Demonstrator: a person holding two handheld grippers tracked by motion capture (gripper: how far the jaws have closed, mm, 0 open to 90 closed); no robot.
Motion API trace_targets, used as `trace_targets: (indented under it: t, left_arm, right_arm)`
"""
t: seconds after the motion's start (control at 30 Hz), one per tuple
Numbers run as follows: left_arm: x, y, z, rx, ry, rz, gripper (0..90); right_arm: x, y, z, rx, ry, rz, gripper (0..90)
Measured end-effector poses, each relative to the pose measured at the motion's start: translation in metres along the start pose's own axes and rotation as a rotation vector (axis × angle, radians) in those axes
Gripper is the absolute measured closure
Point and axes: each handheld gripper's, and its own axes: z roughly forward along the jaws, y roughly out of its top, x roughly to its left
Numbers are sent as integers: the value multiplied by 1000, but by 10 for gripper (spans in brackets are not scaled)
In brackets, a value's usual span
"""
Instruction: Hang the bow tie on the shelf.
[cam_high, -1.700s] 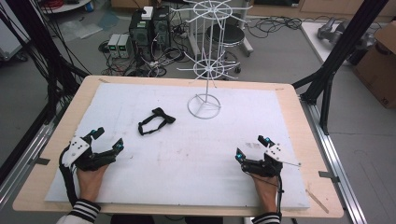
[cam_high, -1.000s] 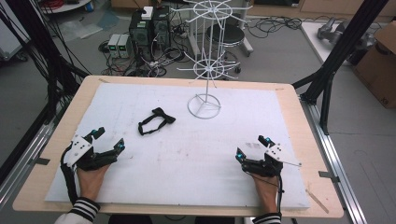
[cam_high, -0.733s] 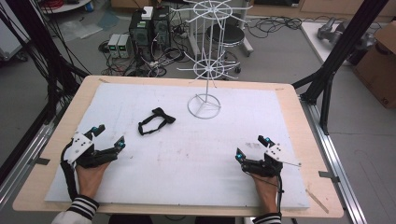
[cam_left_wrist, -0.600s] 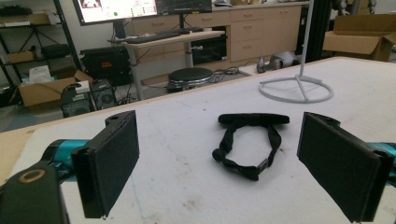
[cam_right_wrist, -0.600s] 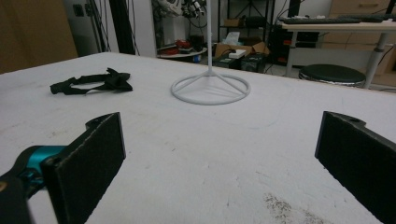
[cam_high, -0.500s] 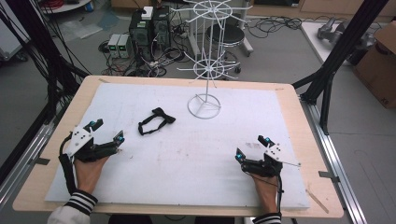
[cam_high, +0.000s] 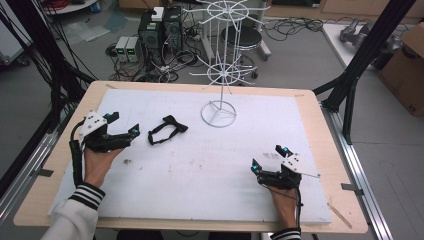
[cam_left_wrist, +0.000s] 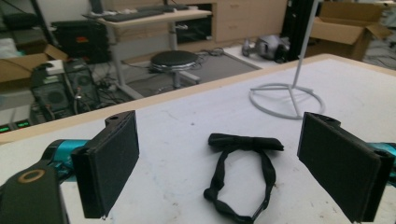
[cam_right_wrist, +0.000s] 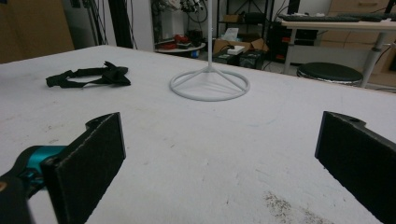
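A black bow tie (cam_high: 167, 130) with its strap, flat on the white mat (cam_high: 200, 170), left of the middle. Just to the right of the left gripper (cam_high: 125, 127), not touching yet. Left gripper with jaws wide apart, nothing inside, pointed right at the bow tie (cam_left_wrist: 245, 179). Probably lined up like that to grab it next. Right gripper (cam_high: 270, 160) low near the front of the mat, well away from the bow tie (cam_right_wrist: 88, 75), jaws wide apart too, nothing held. Looks like waiting for its turn.

A white wire stand (cam_high: 220, 75) at the back of the mat, round foot, thin arms sticking out like hooks. Maybe the place to hang the bow tie.

Mat a bit dirty, with small dark marks, on a wooden table (cam_high: 325, 130). Behind: grey floor, lots of cables, computer boxes (cam_high: 160, 30), a round stool (cam_high: 241, 36), cardboard boxes at the side.
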Motion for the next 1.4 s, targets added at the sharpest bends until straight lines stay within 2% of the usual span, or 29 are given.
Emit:
trace_targets:
  t: [0.07, 0.23, 0.3, 0.33, 0.37, 0.53, 0.7, 0.77, 0.9, 1.13, 1.4]
  left_arm:
    - [1, 5, 10, 32, -23, 7, 131]
    - [5, 17, 29, 85, -46, 15, 133]
    - [7, 21, 37, 115, -76, 0, 134]
    - [9, 25, 45, 156, -102, 4, 134]
    - [9, 25, 45, 156, -102, 4, 134]
    - [15, 34, 65, 271, -148, 25, 134]
    - [16, 41, 87, 363, -165, 60, 135]
    - [15, 40, 94, 377, -172, 62, 143]
    - [12, 35, 109, 461, -193, 90, 159]
    - [8, 34, 132, 537, -193, 94, 159]
    - [4, 29, 146, 601, -198, 118, 176]
  right_arm:
    - [0, 0, 0, 1, 0, -1, 6]
    - [0, 0, 0, -5, -3, 1, 6]
    - [0, 0, 0, -4, -2, 4, 6]
    - [0, 0, 0, -3, -1, 6, 6]
    - [0, 0, 0, -3, -1, 6, 6]
    - [-1, 0, 0, -5, -1, 8, 6]
    - [-1, 0, -1, -11, -6, 12, 6]
    - [-1, 0, -1, -11, -5, 13, 6]
    - [-2, -1, -1, -14, -4, 14, 6]
    - [-1, 0, -1, -13, -6, 21, 6]
    - [-2, -1, -1, -17, -7, 19, 6]
